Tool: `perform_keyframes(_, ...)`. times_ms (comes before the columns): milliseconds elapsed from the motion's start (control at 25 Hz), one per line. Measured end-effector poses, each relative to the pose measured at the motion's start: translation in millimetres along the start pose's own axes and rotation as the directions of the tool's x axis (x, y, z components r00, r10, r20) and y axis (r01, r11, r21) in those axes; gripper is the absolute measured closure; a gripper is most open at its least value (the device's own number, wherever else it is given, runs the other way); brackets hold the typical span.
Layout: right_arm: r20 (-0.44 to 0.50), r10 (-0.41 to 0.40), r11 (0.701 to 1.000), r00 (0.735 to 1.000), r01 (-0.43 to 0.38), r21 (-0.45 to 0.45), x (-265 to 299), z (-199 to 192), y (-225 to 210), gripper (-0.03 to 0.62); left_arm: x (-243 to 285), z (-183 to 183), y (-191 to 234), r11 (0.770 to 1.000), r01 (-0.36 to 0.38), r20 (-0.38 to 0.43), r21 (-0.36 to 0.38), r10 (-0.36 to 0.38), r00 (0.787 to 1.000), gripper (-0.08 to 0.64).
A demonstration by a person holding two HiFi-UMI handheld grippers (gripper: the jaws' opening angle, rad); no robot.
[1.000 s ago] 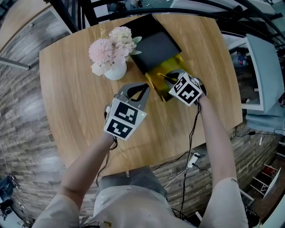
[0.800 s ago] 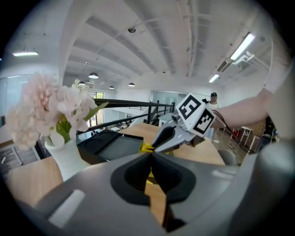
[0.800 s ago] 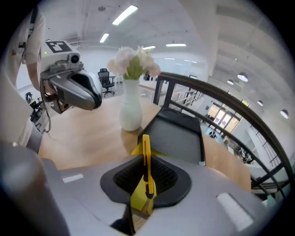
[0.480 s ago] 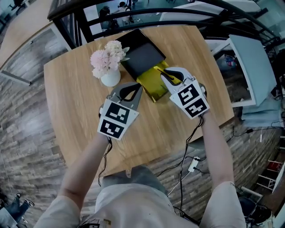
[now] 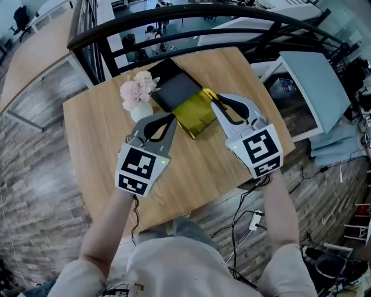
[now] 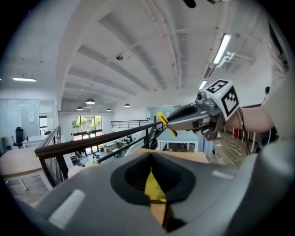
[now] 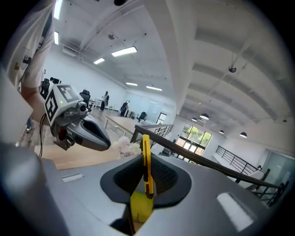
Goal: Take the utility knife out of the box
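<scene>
In the head view the open yellow box [image 5: 194, 114] lies on the round wooden table [image 5: 98, 145], with its black lid [image 5: 175, 87] behind it. My right gripper [image 5: 215, 103] hovers over the box's right side, shut on the slim yellow utility knife [image 5: 208, 94], which pokes out past its tip. The right gripper view shows that knife [image 7: 146, 154] standing upright between the jaws of the right gripper [image 7: 147, 179]. My left gripper [image 5: 171, 119] hangs left of the box, jaws together and empty. In its own view the left gripper [image 6: 152, 173] shows only a narrow slit, with the knife [image 6: 165, 123] seen off to the right.
A white vase of pale pink flowers [image 5: 138, 96] stands just left of the black lid. A dark metal railing [image 5: 191, 14] runs behind the table. A cable [image 5: 240, 203] hangs off the near table edge toward the wooden floor below.
Both grippers have risen well above the table. The right one has come up out of the yellow box with the knife still in its jaws and tilted toward level.
</scene>
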State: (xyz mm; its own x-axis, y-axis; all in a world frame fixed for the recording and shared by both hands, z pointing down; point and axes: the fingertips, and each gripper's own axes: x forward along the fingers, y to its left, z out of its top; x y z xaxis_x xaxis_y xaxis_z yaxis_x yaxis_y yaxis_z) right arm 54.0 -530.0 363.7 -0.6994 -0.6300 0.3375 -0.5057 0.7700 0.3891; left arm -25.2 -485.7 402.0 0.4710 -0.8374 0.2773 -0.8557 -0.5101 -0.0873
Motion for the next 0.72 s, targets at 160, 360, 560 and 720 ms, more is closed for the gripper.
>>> perform_keyframes(160,0.063,-0.041,0.997,0.997,0.037,0.063,-42,23,5,0.540,-33,24,-16,1.000,0.000,0.045,0.025,-0.001,0.999,0.558)
perform_keyframes(360,0.094,-0.114,0.989,0.989,0.104,0.106,-91,36,16,0.540,-69,45,-35,0.999,-0.014,0.093,0.042,0.010,0.996,0.558)
perform_keyframes(560,0.115,-0.168,0.975,0.979,0.148,0.164,-140,45,34,0.540,-97,64,-64,0.998,0.014,0.119,0.067,-0.022,0.993,0.558)
perform_keyframes(720,0.145,-0.184,0.965,0.972,0.150,0.217,-160,45,54,0.540,-110,64,-83,0.996,0.033,0.119,0.083,-0.043,0.992,0.558)
